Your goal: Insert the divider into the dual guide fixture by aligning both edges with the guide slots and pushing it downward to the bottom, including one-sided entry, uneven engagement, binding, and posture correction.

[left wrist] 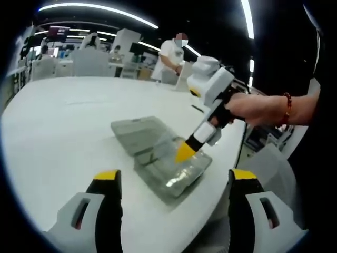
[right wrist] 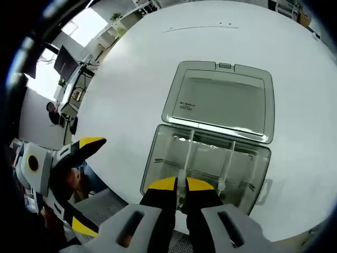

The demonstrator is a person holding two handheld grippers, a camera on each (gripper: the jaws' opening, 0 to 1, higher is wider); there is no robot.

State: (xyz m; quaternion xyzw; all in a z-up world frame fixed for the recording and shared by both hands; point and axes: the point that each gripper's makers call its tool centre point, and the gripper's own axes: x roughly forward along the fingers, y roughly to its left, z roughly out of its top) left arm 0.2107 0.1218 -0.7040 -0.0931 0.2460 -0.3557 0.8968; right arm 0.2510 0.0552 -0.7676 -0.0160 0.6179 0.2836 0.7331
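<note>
A clear plastic box [right wrist: 158,153] lies open near the white table's edge, its lid [right wrist: 221,103] folded flat behind it. Inside, a thin clear divider [right wrist: 185,155] stands across the tray, and a second divider [right wrist: 227,163] stands to its right. My right gripper [right wrist: 181,184] is at the near end of the first divider, with its yellow-tipped jaws shut on it. In the left gripper view the right gripper [left wrist: 184,153] dips into the box [left wrist: 158,168], held by a hand [left wrist: 263,108]. My left gripper [left wrist: 175,176] hangs open short of the box and holds nothing. The left gripper [right wrist: 86,184] also appears beside the table edge.
The round white table [left wrist: 63,132] stretches wide to the left and behind the box. The box sits close to the table's rim [right wrist: 121,195], with floor beyond. A person [left wrist: 171,55] stands at the far side among desks and white equipment.
</note>
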